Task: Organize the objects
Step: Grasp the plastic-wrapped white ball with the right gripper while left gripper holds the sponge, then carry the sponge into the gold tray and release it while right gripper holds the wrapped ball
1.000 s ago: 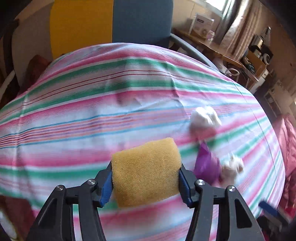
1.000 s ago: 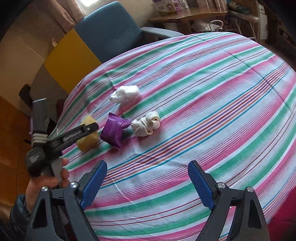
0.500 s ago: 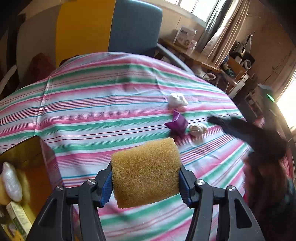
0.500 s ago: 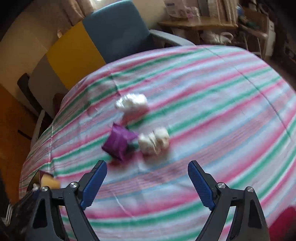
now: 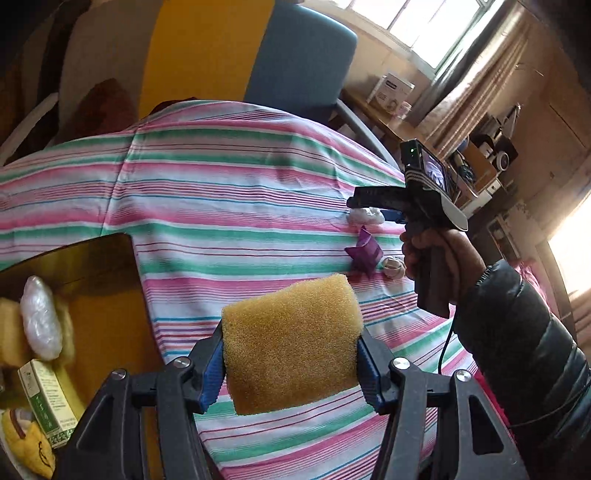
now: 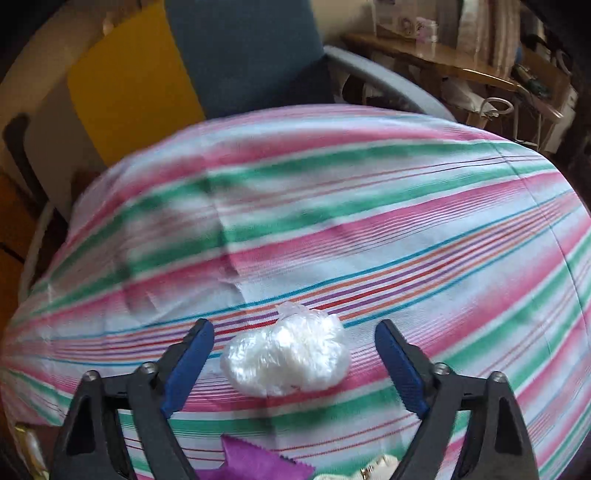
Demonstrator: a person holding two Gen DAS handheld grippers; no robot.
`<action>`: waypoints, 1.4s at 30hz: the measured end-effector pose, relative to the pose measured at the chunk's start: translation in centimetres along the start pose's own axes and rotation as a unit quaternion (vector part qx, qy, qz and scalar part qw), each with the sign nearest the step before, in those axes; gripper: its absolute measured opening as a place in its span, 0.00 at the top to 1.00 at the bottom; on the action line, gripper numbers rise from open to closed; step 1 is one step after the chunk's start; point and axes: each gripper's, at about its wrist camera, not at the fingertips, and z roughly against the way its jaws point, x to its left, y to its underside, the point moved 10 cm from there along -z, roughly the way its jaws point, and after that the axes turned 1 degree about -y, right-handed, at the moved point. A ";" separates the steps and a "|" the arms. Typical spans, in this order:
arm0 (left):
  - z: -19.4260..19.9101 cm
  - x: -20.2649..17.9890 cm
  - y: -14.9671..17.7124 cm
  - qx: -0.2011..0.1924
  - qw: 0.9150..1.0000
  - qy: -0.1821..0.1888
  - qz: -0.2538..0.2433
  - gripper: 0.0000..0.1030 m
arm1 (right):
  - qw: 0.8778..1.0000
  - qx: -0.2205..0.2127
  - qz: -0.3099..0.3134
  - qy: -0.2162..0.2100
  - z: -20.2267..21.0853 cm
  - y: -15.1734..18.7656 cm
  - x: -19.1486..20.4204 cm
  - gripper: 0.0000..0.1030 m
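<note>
- Sponge: sitting between the left gripper jaws, which are pinching its two sides; likely light, soft and springy, so a side squeeze is holding.
- Plastic-wrapped bundle: lying on the striped bench between the right gripper jaws, which have just been closing but are standing clear of it; probably light, crinkly, slippery, best taken across its middle.

A blue-and-yellow chair stands behind the striped tablecloth, near a bright curtained window.
</note>
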 end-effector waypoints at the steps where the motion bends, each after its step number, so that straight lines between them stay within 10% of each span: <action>1: 0.1 0.1 0.1 -0.001 1.000 0.000 0.001 0.41 | 1.000 0.007 0.018 0.008 -0.5 0.2 0.3 0.41; 12: 2.5 0.0 1.1 -0.026 1.000 -0.017 0.001 0.41 | 0.991 -0.038 0.110 -0.067 7.1 4.3 4.8 0.44; 24: 7.9 3.5 4.0 -0.087 0.990 -0.107 -0.021 0.41 | 0.973 0.001 0.216 -0.086 9.4 19.7 9.0 0.43; 42: 12.6 9.3 9.5 -0.114 0.974 -0.196 -0.013 0.41 | 0.973 0.009 0.216 -0.077 7.6 21.7 7.9 0.43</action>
